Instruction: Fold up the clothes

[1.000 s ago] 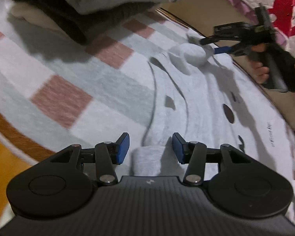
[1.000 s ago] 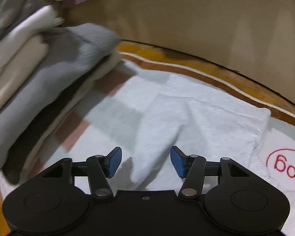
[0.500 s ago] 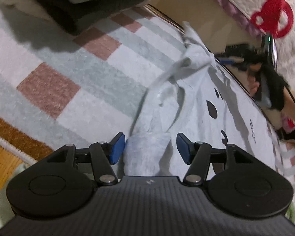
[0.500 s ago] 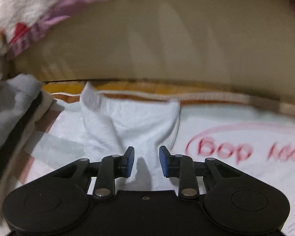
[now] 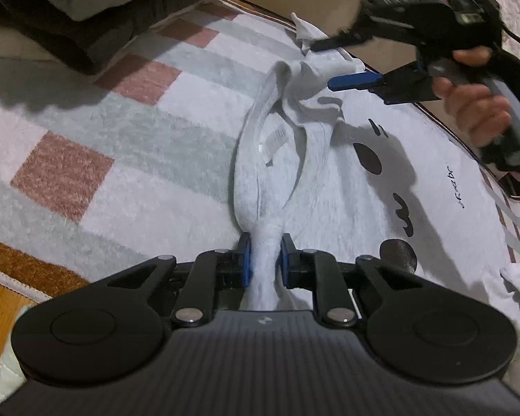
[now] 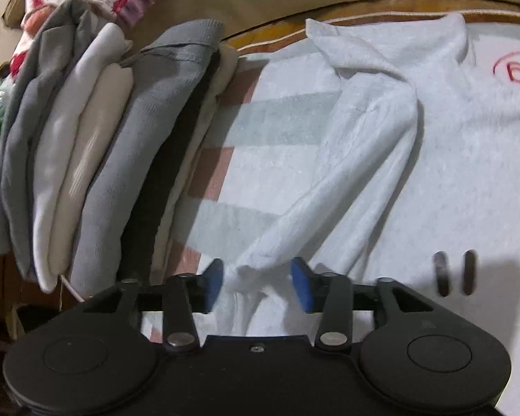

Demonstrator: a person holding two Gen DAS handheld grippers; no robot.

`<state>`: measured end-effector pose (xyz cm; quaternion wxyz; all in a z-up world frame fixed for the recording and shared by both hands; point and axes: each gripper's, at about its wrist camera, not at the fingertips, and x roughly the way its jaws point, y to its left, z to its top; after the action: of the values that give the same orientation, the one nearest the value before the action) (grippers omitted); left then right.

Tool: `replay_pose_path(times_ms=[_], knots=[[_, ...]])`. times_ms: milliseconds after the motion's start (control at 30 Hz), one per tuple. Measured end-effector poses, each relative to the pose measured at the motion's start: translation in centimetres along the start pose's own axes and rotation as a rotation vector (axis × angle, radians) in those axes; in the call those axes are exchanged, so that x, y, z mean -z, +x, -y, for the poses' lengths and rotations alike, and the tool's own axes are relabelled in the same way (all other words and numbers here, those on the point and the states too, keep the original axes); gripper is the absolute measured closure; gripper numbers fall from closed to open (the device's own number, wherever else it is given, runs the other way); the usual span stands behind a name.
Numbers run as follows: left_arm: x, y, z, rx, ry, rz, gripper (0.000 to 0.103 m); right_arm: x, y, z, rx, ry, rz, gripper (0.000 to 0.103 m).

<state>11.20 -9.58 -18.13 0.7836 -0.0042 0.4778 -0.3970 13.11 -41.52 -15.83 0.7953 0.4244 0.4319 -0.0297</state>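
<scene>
A pale grey T-shirt [image 5: 374, 187] with a cartoon face print lies spread on a checked blanket [image 5: 97, 145], only partly gathered, as a person works through a round of folding. The left tongs [image 5: 263, 260] have just been closing and now pinch a bunched shoulder of the shirt beside its neckline, cloth squeezed tight between the blue pads. At the far end of the neckline, the right tongs [image 5: 332, 64], held in a bare hand [image 5: 475, 111], have just been opening; their jaws stand apart with a rumpled fold of the shirt between them, and the pads do not appear to press on it.

In the right wrist view the shirt's sleeve [image 6: 343, 180] runs crumpled from the right tongs away toward the far edge of the blanket, with red lettering [image 6: 516, 69] on white cloth beyond the shirt.

Beside the shirt, on the same blanket, stands a stack of folded clothes [image 6: 97, 159] in grey, white, cream and black, which suggests that much of the job is already done. This shirt looks to be at an early stage: collar and sleeve are bunched, no clean fold is made, and the body lies flat and open. Left to do, by this reading, are smoothing the shirt, folding in the sleeves, doubling the body and adding it to the stack.
</scene>
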Motion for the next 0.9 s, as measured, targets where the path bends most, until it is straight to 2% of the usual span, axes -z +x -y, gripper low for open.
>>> replay_pose_path(times_ms=[33,67,133,167,200,233,267,333,400,467,567,667,700,767,800,833,867,900], knots=[[0.0,-0.1,0.0,-0.002,0.001,0.002,0.087,0.2,0.0,0.1,0.020,0.055,0.046,0.036],[0.0,-0.1,0.0,-0.004,0.002,0.003,0.087,0.4,0.0,0.2,0.028,0.112,0.071,0.035],[0.0,-0.3,0.0,-0.009,0.004,0.011,0.090,0.7,0.6,0.1,-0.008,0.158,0.065,0.035],[-0.1,-0.5,0.1,-0.020,0.012,0.020,0.095,0.5,1.2,-0.3,0.030,0.132,0.055,0.035],[-0.2,-1.1,0.4,-0.047,0.025,0.047,0.095,0.3,1.8,-0.7,0.068,0.102,0.049,0.035],[-0.2,-2.0,0.5,-0.055,0.023,0.077,0.095,0.1,2.5,-1.2,0.108,0.052,0.058,0.046],[-0.3,-2.9,0.5,-0.045,0.009,0.102,0.095,-0.2,3.2,-1.7,0.141,0.003,0.059,0.091],[-0.2,-3.6,-0.2,-0.008,-0.056,0.117,0.095,-1.0,4.5,-2.7,0.125,-0.056,0.018,0.097],[-0.1,-3.0,-0.7,-0.024,-0.065,0.083,0.095,-1.5,4.2,-4.2,0.040,-0.106,0.029,0.097],[0.0,-2.4,-0.8,-0.046,-0.068,0.049,0.095,-1.8,4.9,-6.7,0.000,-0.209,0.013,0.097],[-0.1,-2.0,-1.2,-0.052,-0.090,0.029,0.093,-1.5,6.9,-9.1,-0.007,-0.388,0.016,0.097],[0.1,-1.9,-1.9,-0.066,-0.121,-0.001,0.092,-1.2,8.4,-9.9,0.026,-0.471,0.009,0.093],[0.1,-2.0,-2.2,-0.064,-0.135,-0.002,0.092,-1.1,8.7,-10.0,0.027,-0.484,0.007,0.093],[0.1,-2.5,-2.6,-0.068,-0.155,0.008,0.092,-1.1,8.0,-8.7,-0.047,-0.393,0.009,0.091],[0.1,-2.8,-2.9,-0.070,-0.165,0.013,0.092,-1.1,7.7,-8.0,-0.084,-0.348,0.009,0.084],[0.1,-3.1,-2.9,-0.082,-0.163,0.017,0.092,-1.0,7.1,-7.2,-0.113,-0.309,0.015,0.068],[0.1,-3.2,-2.8,-0.100,-0.153,0.017,0.092,-0.7,5.9,-6.1,-0.113,-0.294,0.039,0.060],[0.1,-3.4,-2.8,-0.115,-0.146,0.015,0.092,-0.3,4.8,-4.9,-0.110,-0.281,0.062,0.060]])
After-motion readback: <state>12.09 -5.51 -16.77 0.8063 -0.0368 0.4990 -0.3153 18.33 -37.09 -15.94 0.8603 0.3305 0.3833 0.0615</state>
